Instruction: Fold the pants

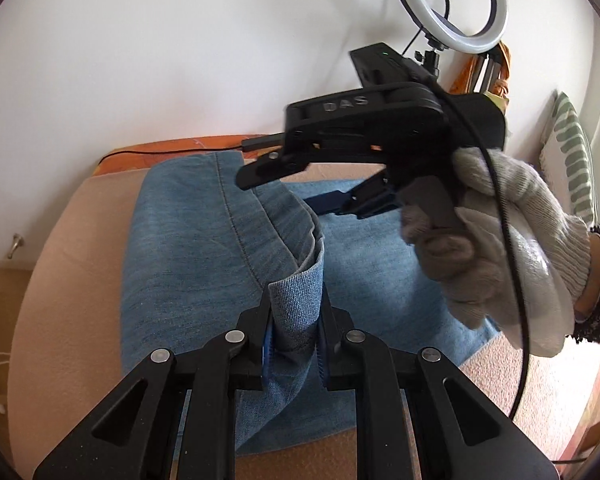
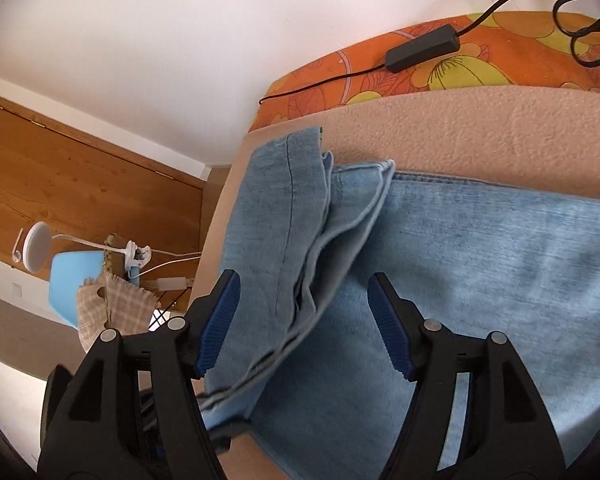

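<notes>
Light blue denim pants lie on a beige surface, partly folded over themselves. My left gripper is shut on a raised cuff of the pants and holds it up off the lower layer. My right gripper is open, its blue pads on either side of a bunched fold of the pants. In the left wrist view the right gripper hovers over the far part of the pants, held by a hand in a white glove.
The beige cover lies over an orange flowered sheet with a black power adapter and cables. A ring light stands against the white wall. A wooden door, a blue chair and a white lamp stand off the left edge.
</notes>
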